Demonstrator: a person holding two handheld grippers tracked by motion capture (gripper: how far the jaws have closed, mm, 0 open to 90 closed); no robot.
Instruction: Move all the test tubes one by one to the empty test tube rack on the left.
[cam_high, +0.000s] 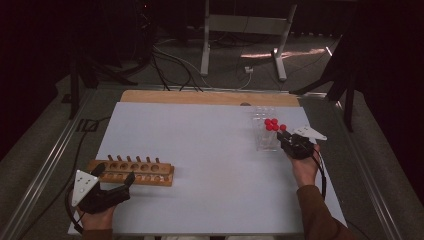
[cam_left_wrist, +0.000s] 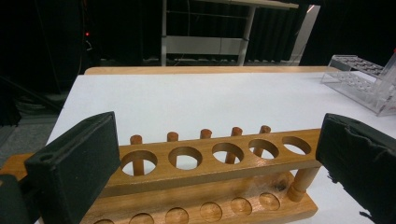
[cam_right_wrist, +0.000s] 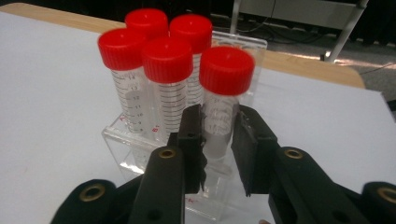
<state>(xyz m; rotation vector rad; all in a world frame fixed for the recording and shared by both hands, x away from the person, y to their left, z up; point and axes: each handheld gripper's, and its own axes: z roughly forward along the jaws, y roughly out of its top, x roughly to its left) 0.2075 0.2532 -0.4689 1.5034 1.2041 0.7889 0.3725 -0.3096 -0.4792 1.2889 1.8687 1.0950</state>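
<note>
A: What is the right gripper (cam_right_wrist: 218, 140) doing?

B: It has a tube (cam_right_wrist: 223, 100) between its two black jaws. The jaws press on the clear part of the tube, one on each side, just under the red cap (cam_right_wrist: 227, 70). They are clamped on it.

A: Where is that tube?

B: It stands upright in the clear rack (cam_right_wrist: 154, 149), at the end nearest the gripper. Four more red-capped tubes stand close behind and beside it. The cap sticks up above the jaws.

A: And seen from up high?

B: The clear rack (cam_high: 266, 141) sits on the right side of the white table (cam_high: 200, 145), toward the far edge. The right gripper (cam_high: 286, 138) is right up against it, by the red caps. The person's hand holds it from below.

A: What about the left gripper (cam_high: 115, 176)?

B: Its jaws are wide apart. They hold nothing.

A: What is near it?

B: A wooden rack (cam_high: 132, 171) with a row of round holes. It lies at the near left of the table. In the left gripper view the wooden rack (cam_left_wrist: 210, 172) sits between the two jaws, with one jaw out past each end. I cannot tell if the pads touch the wood.

A: Are the two racks close?

B: No, they are well apart, one on each side of the table.
</note>
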